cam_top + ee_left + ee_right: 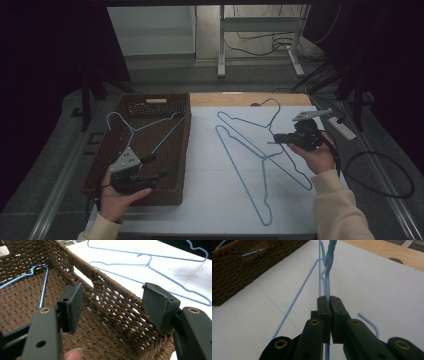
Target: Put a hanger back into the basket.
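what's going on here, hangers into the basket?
Looks like it. A person works with a gripper in each hand. The right gripper is shut on the hook end of a blue wire hanger, over the white table. A second hanger lies on the table beside it. One hanger is already in the brown wicker basket. The left gripper is open and empty, jaws straddling the basket's near wall.
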### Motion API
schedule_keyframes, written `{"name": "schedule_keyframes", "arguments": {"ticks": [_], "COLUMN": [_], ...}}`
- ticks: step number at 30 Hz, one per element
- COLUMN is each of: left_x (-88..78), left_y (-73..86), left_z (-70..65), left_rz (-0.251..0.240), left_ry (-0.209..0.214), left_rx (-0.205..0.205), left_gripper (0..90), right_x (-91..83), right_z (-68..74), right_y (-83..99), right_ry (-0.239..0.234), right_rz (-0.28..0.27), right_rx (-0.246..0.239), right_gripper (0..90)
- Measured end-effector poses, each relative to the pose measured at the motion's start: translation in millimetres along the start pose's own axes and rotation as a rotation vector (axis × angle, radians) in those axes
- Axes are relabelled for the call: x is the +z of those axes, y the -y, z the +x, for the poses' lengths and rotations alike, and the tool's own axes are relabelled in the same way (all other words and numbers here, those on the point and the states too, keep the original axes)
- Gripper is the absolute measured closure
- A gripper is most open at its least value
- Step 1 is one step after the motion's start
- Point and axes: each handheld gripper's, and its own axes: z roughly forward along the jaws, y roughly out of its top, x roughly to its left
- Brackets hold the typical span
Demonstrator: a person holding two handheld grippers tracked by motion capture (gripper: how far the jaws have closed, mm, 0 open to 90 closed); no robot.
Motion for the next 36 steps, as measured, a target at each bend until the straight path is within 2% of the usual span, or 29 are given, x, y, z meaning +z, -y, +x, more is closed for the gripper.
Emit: {"name": "schedule_keyframes", "arguments": {"ticks": [2,12,20,24,26,29,36], "left_x": [0.2,1.9,11.0,23.8,26.9,37.8,68.0], "left_y": [-0.4,-3.4,-18.6,-33.0,-35.9,-45.1,-70.4], "left_z": [-1.2,-3.6,-13.1,-22.0,-23.8,-28.0,-36.8], "left_rz": [0.000,0.002,0.005,0.003,0.003,0.006,0.051], "left_ry": [0.000,0.007,0.035,0.064,0.070,0.100,0.159], "left_rx": [0.004,0.008,0.041,0.068,0.073,0.082,0.107], "left_gripper": [35.2,35.1,34.5,34.3,34.3,34.3,33.8], "right_x": [-7.0,-20.1,-27.2,-31.6,-32.4,-33.3,-35.5], "right_z": [5.0,16.9,30.1,35.1,36.0,38.9,46.6], "right_y": [4.8,20.6,34.0,41.0,42.8,46.4,46.8], "right_ry": [-0.022,-0.062,-0.115,-0.136,-0.142,-0.152,-0.176], "right_rz": [-0.016,-0.034,-0.043,-0.035,-0.033,-0.020,0.002], "right_rx": [-0.003,-0.012,-0.027,-0.030,-0.029,-0.032,-0.057], "right_gripper": [88.1,88.0,88.0,88.0,88.0,88.0,88.0]}}
